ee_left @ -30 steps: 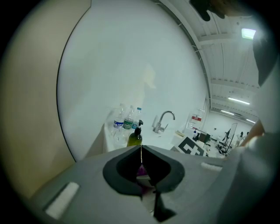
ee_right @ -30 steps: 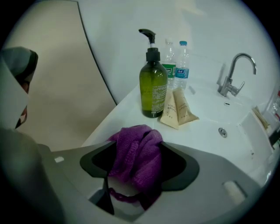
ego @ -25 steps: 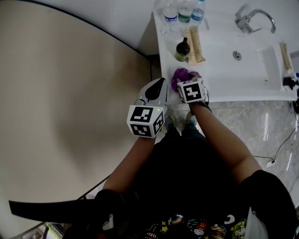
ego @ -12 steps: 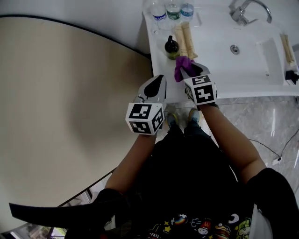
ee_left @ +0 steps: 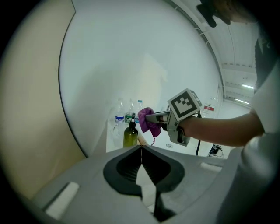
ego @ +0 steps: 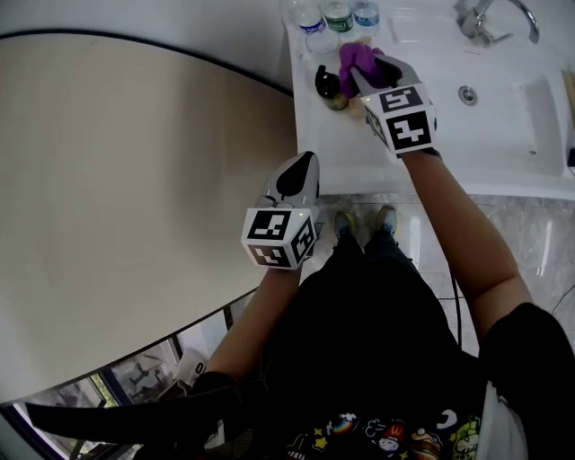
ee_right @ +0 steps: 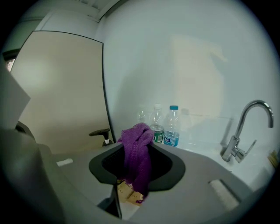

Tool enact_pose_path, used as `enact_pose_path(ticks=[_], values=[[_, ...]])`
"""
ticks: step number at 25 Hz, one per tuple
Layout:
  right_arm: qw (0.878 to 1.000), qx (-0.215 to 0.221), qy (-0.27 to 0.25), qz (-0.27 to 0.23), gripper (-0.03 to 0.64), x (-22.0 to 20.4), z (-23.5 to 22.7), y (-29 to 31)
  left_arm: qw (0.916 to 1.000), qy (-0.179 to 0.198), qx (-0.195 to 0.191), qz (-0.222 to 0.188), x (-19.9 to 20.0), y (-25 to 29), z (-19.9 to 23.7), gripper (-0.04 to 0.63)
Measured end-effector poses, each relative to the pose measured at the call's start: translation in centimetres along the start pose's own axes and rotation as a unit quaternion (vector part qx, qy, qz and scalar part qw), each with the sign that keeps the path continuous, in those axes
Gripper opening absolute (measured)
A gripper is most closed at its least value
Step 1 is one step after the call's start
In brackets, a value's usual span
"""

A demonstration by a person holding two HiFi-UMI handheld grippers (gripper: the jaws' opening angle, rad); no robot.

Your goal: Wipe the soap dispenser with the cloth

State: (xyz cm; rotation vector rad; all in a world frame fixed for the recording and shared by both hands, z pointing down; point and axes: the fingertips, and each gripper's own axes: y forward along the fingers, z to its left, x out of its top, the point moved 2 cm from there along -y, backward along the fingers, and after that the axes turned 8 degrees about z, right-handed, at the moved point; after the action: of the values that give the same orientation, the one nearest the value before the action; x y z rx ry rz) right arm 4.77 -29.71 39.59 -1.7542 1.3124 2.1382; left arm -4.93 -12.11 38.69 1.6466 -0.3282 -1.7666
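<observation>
The soap dispenser [ego: 327,86], a dark green bottle with a black pump, stands at the left end of the white counter [ego: 355,157]. My right gripper [ego: 367,72] hangs just right of its pump and above it. Its jaws have just closed and are shut on the purple cloth [ego: 357,61]. In the right gripper view the cloth [ee_right: 137,153] hangs bunched between the jaws, with the pump head [ee_right: 100,133] to the left. From the left gripper view I see the dispenser [ee_left: 130,134] and the cloth [ee_left: 148,121] beside it. My left gripper [ego: 296,176] is shut and empty, short of the counter's front edge.
Three water bottles [ego: 337,15] stand against the wall behind the dispenser. A sink basin [ego: 503,103] with a chrome faucet [ego: 485,18] lies to the right. A beige wall panel [ego: 135,180] fills the left. The floor below is grey marble.
My right gripper took hold of the cloth at the counter's front edge and carried it up and back, next to the dispenser's pump. The left gripper shifted only slightly.
</observation>
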Motion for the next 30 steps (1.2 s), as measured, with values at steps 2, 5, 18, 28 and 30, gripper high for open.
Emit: enact_pose_path(ticks=[2,5,18,28,30], values=[[1.000,0.012,-0.013,0.009,0.152,-0.8,0.3,1.3,0.9999,-0.001,0.012,0.004,-0.4,-0.3,0.0,0.002],[0.999,0.026,-0.025,0.032,0.152,-2.7,1.1,3.2,0.9996,-0.005,0.026,0.007,-1.0,-0.6,0.2,0.002],[0.992,0.032,-0.064,0.100,0.152,-9.1,1.6,5.9,0.9993,-0.006,0.024,0.029,-2.2,0.6,-0.6,0.002],[0.990,0.048,-0.076,0.108,0.153,-9.7,3.1,4.9,0.9994,-0.013,0.023,0.023,-1.9,0.9,0.3,0.002],[0.990,0.052,-0.078,0.105,0.153,-9.5,3.6,4.3,0.9994,-0.015,0.023,0.019,-1.9,1.0,0.5,0.002]])
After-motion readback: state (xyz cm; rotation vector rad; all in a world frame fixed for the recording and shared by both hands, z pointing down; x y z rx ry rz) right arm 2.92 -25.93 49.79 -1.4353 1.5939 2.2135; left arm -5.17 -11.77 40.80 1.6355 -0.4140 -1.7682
